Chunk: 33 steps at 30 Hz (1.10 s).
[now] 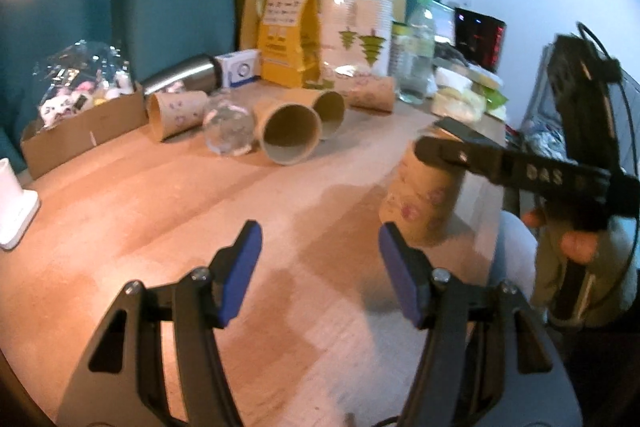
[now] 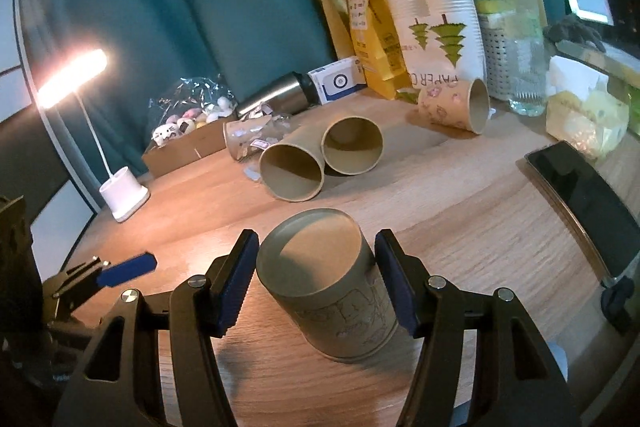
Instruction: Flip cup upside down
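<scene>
- Brown kraft-paper cup (image 2: 332, 291) with faint line-drawn doodles on its wall is seen standing upside down on the light wooden tabletop (image 2: 460, 227).
- Flat recessed base faces up; wide rim is pressed to the wood.
- Body is upright, appearing slightly tilted under fisheye distortion.
- It is positioned nearer than the cluster of cups lying on their sides.
- In the left wrist view the same cup (image 1: 420, 199) is seen at right, pinkish prints visible on its wall.
</scene>
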Tool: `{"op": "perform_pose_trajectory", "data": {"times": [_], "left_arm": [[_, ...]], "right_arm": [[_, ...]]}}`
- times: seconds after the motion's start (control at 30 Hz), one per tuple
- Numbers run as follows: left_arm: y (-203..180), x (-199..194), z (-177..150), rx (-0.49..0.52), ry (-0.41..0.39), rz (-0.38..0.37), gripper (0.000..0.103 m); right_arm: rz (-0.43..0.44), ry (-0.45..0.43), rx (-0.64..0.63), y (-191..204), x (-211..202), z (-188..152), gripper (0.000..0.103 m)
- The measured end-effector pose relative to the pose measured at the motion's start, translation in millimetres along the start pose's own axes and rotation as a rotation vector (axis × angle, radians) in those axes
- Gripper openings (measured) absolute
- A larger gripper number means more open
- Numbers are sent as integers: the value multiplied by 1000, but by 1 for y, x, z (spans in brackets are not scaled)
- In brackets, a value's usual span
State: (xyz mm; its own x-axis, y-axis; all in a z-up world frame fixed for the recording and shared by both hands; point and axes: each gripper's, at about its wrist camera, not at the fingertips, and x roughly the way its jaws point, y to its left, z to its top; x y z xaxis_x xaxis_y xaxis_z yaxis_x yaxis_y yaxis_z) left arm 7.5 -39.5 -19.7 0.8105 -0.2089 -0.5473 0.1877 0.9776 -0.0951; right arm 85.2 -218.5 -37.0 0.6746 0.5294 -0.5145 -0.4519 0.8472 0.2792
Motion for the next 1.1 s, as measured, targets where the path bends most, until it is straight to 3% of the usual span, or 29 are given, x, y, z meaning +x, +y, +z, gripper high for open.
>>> {"op": "perform_pose_trajectory", "data": {"times": [0.27, 0.4, 0.6, 0.77, 1.1], "left_arm": [[9, 3, 6, 2, -40, 87, 63], [6, 9, 11, 29, -41, 61, 63], [1, 3, 12, 27, -93, -31, 63], [3, -17, 9, 13, -204, -9, 63], [7, -26, 7, -11, -251, 38, 63]], "right_arm": [[1, -9, 8, 0, 3, 0, 64], [17, -22, 29, -3, 1, 0, 80], [-16, -77, -3, 0, -16, -2, 85], [-77, -109, -17, 5, -30, -7, 85], [-106, -109, -70, 29, -35, -17, 85]]}}
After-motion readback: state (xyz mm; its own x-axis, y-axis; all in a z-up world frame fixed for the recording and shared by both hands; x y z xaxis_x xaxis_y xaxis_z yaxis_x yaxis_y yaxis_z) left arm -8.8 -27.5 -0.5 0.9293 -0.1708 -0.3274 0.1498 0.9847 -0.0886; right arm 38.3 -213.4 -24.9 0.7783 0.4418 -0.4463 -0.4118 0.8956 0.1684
